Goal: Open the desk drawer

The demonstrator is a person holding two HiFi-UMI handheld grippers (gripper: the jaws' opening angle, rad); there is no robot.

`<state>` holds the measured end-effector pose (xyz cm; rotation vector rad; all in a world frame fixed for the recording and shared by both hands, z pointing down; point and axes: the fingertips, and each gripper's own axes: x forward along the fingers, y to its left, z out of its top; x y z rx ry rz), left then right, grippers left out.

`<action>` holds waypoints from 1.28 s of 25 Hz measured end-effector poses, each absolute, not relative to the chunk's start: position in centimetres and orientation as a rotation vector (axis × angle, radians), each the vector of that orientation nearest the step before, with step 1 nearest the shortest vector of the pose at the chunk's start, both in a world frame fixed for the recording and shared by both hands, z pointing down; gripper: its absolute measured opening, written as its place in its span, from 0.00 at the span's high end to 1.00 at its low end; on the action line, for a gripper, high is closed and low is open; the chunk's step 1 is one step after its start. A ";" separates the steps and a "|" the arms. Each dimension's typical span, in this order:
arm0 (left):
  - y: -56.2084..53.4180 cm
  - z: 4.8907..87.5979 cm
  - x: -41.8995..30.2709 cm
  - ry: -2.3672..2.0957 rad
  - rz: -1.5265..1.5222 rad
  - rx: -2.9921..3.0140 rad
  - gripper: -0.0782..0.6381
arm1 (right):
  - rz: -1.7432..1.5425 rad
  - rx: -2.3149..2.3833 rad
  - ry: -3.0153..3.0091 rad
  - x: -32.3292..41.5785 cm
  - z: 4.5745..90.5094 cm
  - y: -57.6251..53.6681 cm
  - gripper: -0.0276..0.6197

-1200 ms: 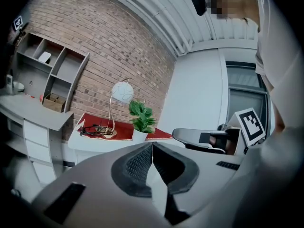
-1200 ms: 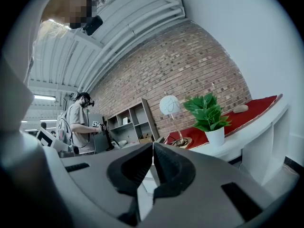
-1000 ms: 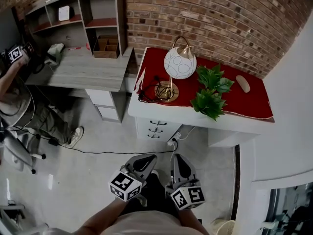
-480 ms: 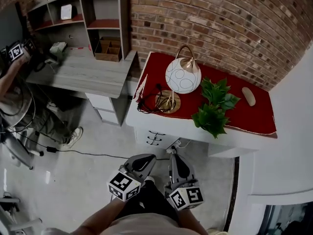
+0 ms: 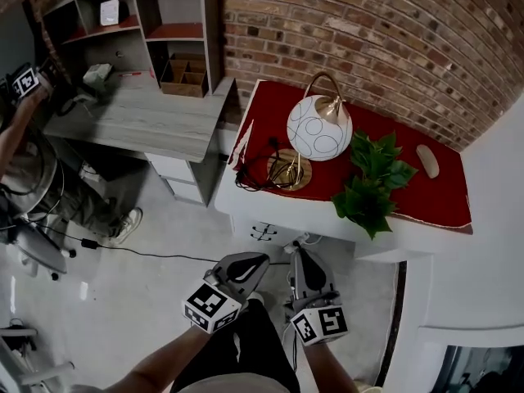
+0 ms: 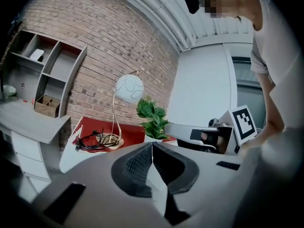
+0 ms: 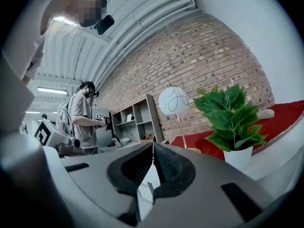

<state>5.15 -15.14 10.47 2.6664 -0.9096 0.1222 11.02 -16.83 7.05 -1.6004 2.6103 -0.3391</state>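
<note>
The drawer (image 5: pixel 263 232) sits in the front of the white desk (image 5: pixel 246 213), just under the edge of its top. Its dark handles are stacked one above another, and the fronts look flush and closed. Both grippers hover at six o'clock from it, near but not touching, and point toward it. The left gripper (image 5: pixel 259 259) has its ribbed pads pressed together with nothing between them, and the right gripper (image 5: pixel 296 253) is likewise closed and empty, just beside the other at its three o'clock. On the desk top a red cloth (image 5: pixel 413 178) carries a globe lamp (image 5: pixel 318 127) at about twelve o'clock from the drawer, with black cables (image 5: pixel 260 166) tangled round its base. A potted plant (image 5: pixel 372 183) stands at two o'clock. A brick wall (image 5: pixel 368 47) runs behind. At ten o'clock stands a grey desk (image 5: pixel 139 121), with another person (image 5: pixel 29 166) beyond it at nine o'clock.
</note>
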 end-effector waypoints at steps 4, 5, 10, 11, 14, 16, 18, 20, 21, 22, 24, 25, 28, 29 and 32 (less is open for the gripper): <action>-15.5 11.7 5.1 -0.873 0.166 2.709 0.88 | -0.301 -1.628 2.609 11.2 7.8 -17.4 0.93; -15.5 12.2 5.0 -0.863 0.172 2.716 0.88 | -0.289 -1.638 2.607 11.2 8.1 -17.4 0.93; -15.4 14.2 5.3 -0.810 0.183 2.751 0.88 | -0.245 -1.671 2.604 11.9 9.4 -17.6 0.93; -15.2 14.6 5.3 -0.802 0.182 2.755 0.88 | -0.239 -1.672 2.604 12.1 9.7 -17.6 0.93; -14.9 16.0 5.0 -0.795 0.176 2.756 0.88 | -0.218 -1.665 2.610 12.2 10.8 -17.4 0.93; -15.0 17.3 4.7 -0.798 0.179 2.760 0.88 | -0.218 -1.662 2.604 12.3 11.8 -17.6 0.93; -15.2 18.7 4.3 -0.803 0.188 2.758 0.88 | -0.232 -1.657 2.594 12.1 13.0 -17.7 0.93; -15.1 20.2 3.9 -0.807 0.197 2.754 0.88 | -0.237 -1.646 2.594 11.7 14.2 -17.6 0.93; -15.1 20.9 3.7 -0.810 0.200 2.754 0.88 | -0.238 -1.640 2.596 11.5 14.9 -17.5 0.93; -15.2 21.6 3.5 -0.816 0.203 2.754 0.88 | -0.239 -1.635 2.598 11.4 15.6 -17.4 0.93; -15.3 23.0 3.2 -0.829 0.203 2.750 0.88 | -0.242 -1.632 2.600 11.2 17.0 -17.4 0.93; -15.4 23.8 3.0 -0.837 0.202 2.746 0.88 | -0.243 -1.632 2.600 11.1 17.8 -17.5 0.93; -15.4 26.2 2.6 -0.857 0.188 2.726 0.88 | -0.236 -1.631 2.608 11.0 19.9 -17.2 0.93; -15.3 27.0 2.6 -0.860 0.182 2.722 0.88 | -0.232 -1.628 2.614 10.9 20.6 -17.1 0.93; -15.3 29.4 2.6 -0.863 0.173 2.721 0.88 | -0.231 -1.624 2.621 10.9 23.1 -17.0 0.93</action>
